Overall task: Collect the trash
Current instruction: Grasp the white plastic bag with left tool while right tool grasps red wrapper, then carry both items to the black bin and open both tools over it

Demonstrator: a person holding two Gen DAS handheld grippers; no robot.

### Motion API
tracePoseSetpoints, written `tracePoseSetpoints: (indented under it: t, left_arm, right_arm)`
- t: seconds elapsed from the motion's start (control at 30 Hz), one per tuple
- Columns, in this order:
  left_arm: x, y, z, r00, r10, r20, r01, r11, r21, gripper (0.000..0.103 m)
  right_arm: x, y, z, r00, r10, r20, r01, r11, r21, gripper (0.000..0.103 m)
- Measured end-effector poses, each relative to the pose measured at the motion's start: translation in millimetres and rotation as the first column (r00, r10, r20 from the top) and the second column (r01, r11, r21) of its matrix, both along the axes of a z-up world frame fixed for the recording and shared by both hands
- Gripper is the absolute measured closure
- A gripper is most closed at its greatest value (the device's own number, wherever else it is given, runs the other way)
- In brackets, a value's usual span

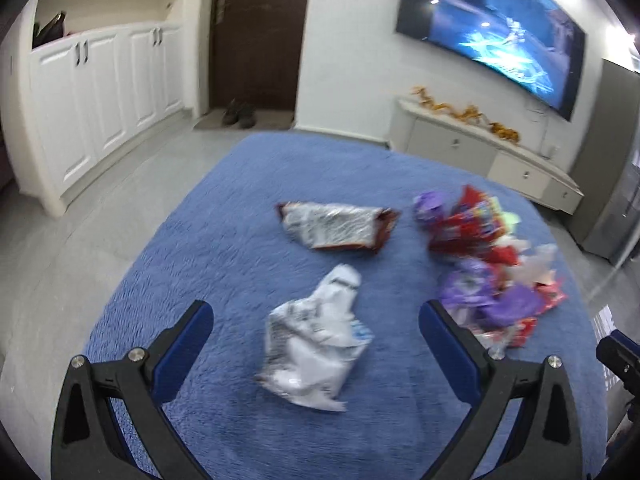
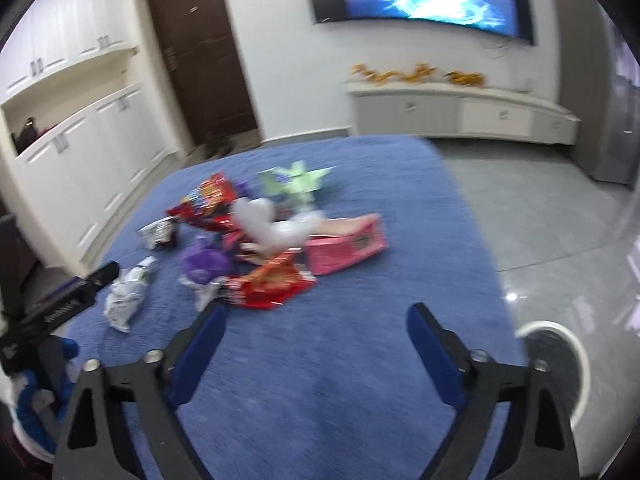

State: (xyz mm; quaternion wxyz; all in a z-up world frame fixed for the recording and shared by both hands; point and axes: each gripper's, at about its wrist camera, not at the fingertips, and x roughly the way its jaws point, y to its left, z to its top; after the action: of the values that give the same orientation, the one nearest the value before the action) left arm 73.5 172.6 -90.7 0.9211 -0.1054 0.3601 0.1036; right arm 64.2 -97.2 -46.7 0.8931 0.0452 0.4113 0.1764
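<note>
Black gripper arms with blue pads fill the bottom of both wrist views, and each pair stands wide apart with nothing between them. Directly ahead of the left gripper [image 1: 316, 316], lying on the blue plush rug [image 1: 208, 240], is a crumpled white and silver plastic wrapper [image 1: 316, 344]; it sits almost centred in the gap between the two fingers, its long axis running roughly away from the camera and leaning a little to the right at the far end. Just beyond it lies a flattened silver foil packet with a dark red edge [image 1: 336, 226], turned crosswise. To the right of both is the heaped pile of red, purple and white snack wrappers [image 1: 492, 264], close beside the left gripper's right finger. From the right wrist view, the right gripper [image 2: 316, 320] hovers over bare rug, with a red and orange foil wrapper [image 2: 268, 284] just ahead and to its left, a pink cardboard box [image 2: 346, 242] further on, and a pale green paper scrap [image 2: 296, 184] at the far side; the blur makes it hard to say how many separate pieces the heap holds. Judging by this, the left gripper is the nearer one to a single loose piece, and a straight descent would likely straddle the white wrapper across its narrow width.
</note>
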Motion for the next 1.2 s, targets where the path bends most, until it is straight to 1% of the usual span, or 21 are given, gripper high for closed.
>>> tracePoseSetpoints:
  t: [0.07,0.13,0.2,0.27,0.33,0.37,0.4,0.43,0.47,0.5,0.53,0.57,0.63,0.7,0.83,0.97,1.07,1.17,1.2]
  left_arm:
    - [3,1,-7,1.0,0.001,-0.019,-0.001,1.0,-0.002,0.0]
    - [6,0,-13,0.999,-0.003,-0.034,0.003,1.0,-0.003,0.003]
    - [11,0,-20,0.999,-0.005,-0.046,0.005,1.0,-0.015,0.007]
    - [13,1,-24,0.998,-0.006,-0.057,0.005,1.0,-0.022,0.011]
    - [17,5,-29,0.997,-0.01,-0.073,0.007,0.999,-0.043,0.018]
    - [20,6,-32,0.997,-0.013,-0.082,0.008,0.998,-0.056,0.027]
    - [22,6,-34,0.995,-0.02,-0.095,0.013,0.997,-0.071,0.032]
    - [23,8,-37,0.994,-0.028,-0.106,0.019,0.996,-0.086,0.039]
    - [23,9,-38,0.994,-0.03,-0.106,0.02,0.996,-0.09,0.041]
    - [22,9,-36,0.995,-0.033,-0.098,0.024,0.995,-0.093,0.045]
    - [20,8,-36,0.995,-0.039,-0.091,0.03,0.995,-0.094,0.046]
    - [18,8,-36,0.995,-0.041,-0.086,0.033,0.995,-0.093,0.049]
    - [14,7,-33,0.996,-0.05,-0.076,0.043,0.994,-0.097,0.053]
    - [7,7,-29,0.996,-0.059,-0.063,0.052,0.993,-0.107,0.055]
    - [-10,1,-19,0.996,-0.078,-0.041,0.074,0.992,-0.103,0.06]
    - [-26,-15,2,0.991,-0.136,0.01,0.136,0.986,-0.099,0.063]
    - [-34,-41,24,0.976,-0.212,0.05,0.216,0.973,-0.077,0.065]
    - [-40,-73,44,0.95,-0.299,0.086,0.305,0.95,-0.062,0.065]
    - [-41,-90,51,0.935,-0.34,0.097,0.346,0.936,-0.057,0.065]
  right_arm:
    - [9,8,-8,0.999,0.035,-0.036,-0.034,0.999,0.032,0.017]
    - [23,17,-18,0.995,0.056,-0.08,-0.05,0.996,0.079,0.025]
    - [33,19,-25,0.992,0.045,-0.12,-0.031,0.993,0.117,0.031]
    - [43,19,-31,0.988,0.024,-0.153,-0.002,0.99,0.143,0.033]
    - [51,19,-39,0.982,-0.002,-0.19,0.033,0.987,0.16,0.037]
    - [54,18,-45,0.977,-0.008,-0.214,0.047,0.983,0.176,0.038]
    - [56,17,-51,0.972,-0.011,-0.235,0.057,0.98,0.192,0.042]
    - [56,15,-51,0.974,-0.017,-0.224,0.062,0.979,0.195,0.045]
    - [55,14,-51,0.975,-0.018,-0.221,0.062,0.979,0.195,0.048]
    - [54,11,-51,0.975,-0.013,-0.22,0.062,0.975,0.215,0.054]
    - [52,6,-51,0.974,-0.007,-0.225,0.06,0.97,0.234,0.066]
    - [51,2,-53,0.974,-0.005,-0.227,0.062,0.967,0.248,0.068]
    - [46,-5,-51,0.976,0.001,-0.219,0.058,0.963,0.265,0.087]
    - [36,-11,-47,0.979,0.015,-0.202,0.044,0.959,0.281,0.088]
    - [13,-19,-35,0.987,0.041,-0.157,0.006,0.957,0.29,0.09]
    - [-9,-32,-18,0.994,0.035,-0.102,-0.002,0.952,0.305,0.09]
    - [-24,-53,-2,0.998,0.008,-0.06,0.012,0.945,0.326,0.09]
    - [-40,-79,14,0.999,-0.049,-0.02,0.053,0.937,0.346,0.09]
    - [-46,-93,19,0.997,-0.077,-0.008,0.075,0.933,0.351,0.09]
